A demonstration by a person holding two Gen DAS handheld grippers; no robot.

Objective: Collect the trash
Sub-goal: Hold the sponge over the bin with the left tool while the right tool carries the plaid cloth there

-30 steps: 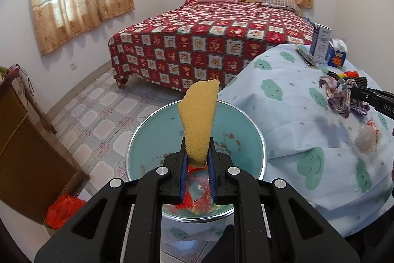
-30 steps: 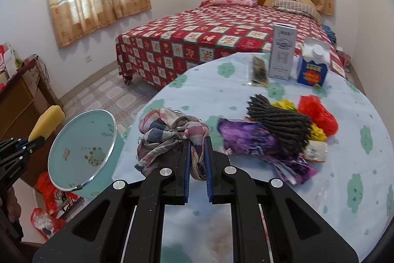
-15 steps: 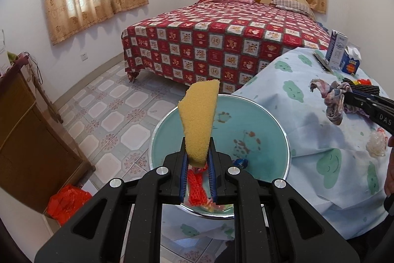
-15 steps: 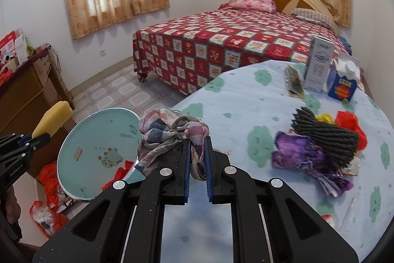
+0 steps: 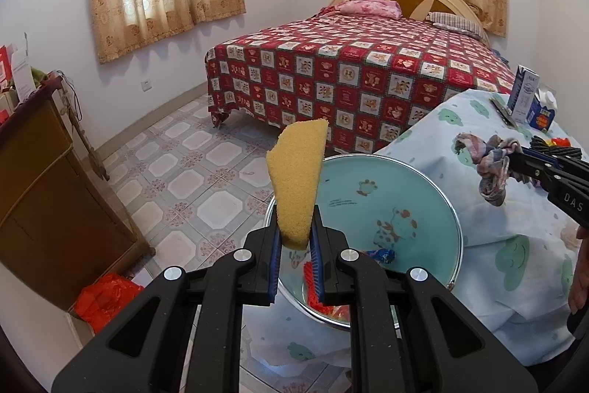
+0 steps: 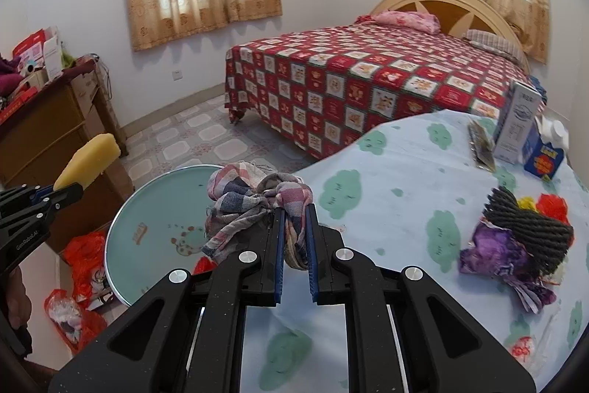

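Note:
My left gripper is shut on a yellow sponge and holds it above the near rim of a teal basin. The basin holds red netting and a blue wrapper. My right gripper is shut on a crumpled plaid cloth and holds it over the table's left edge, beside the basin. It shows in the left wrist view with the cloth. The sponge shows at left in the right wrist view.
On the cloud-print tablecloth lie a purple wrapper, a dark rope bundle, red and yellow scraps and cartons. A bed stands behind. A wooden cabinet and red bags are at left.
Both grippers have moved left and closer to the basin, which now looks larger. The cloth now hangs over the basin's edge side of the table. Both grips are unchanged.

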